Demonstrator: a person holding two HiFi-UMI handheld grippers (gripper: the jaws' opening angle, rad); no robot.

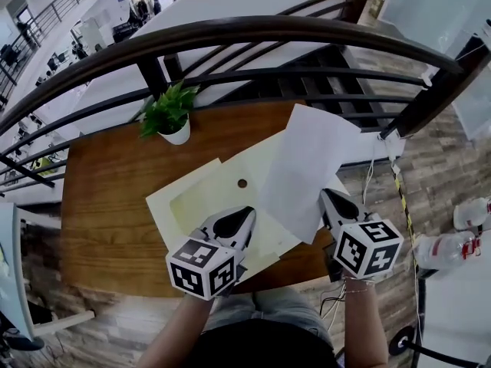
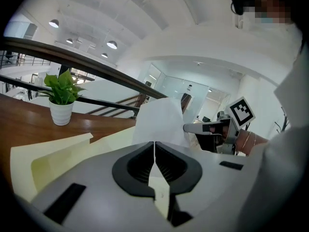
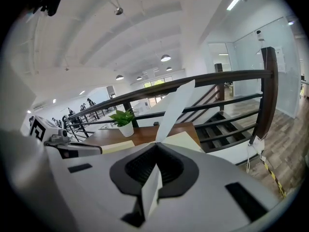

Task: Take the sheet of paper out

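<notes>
- Left gripper point(image 1: 234, 222) is pinching the near edge of the pale yellow folder point(image 1: 201, 205), with its jaws pressed together on it.
- Folder is lying open on the wooden table point(image 1: 107, 205), with a potted plant point(image 1: 170, 113) sitting beyond it by the railing point(image 1: 230, 29).
- Sheet of paper point(image 1: 311, 167) is standing tilted above the folder's right side, with its lower edge overlapping the folder in the head view. I can't tell whether the bottom corner is clear.
- Handling, my read: it's looking light, thin and floppy, and it's bowing under its own weight. It's likely sliding easily on the folder and creasing just as easily. A flat pinch on the near edge is looking like the best hold, with the folder held close to its opening.
- Right gripper point(image 1: 331, 202) is pinching the sheet's near edge, jaws clamped tight on it.
- Head view is showing both grips and the overlap.
- Left gripper view is showing the yellow edge between its jaws, plus the other gripper across from it.
- Right gripper view is showing the sheet almost edge-on, rising from its jaws. Neither gripper view is showing the bottom corner.
</notes>
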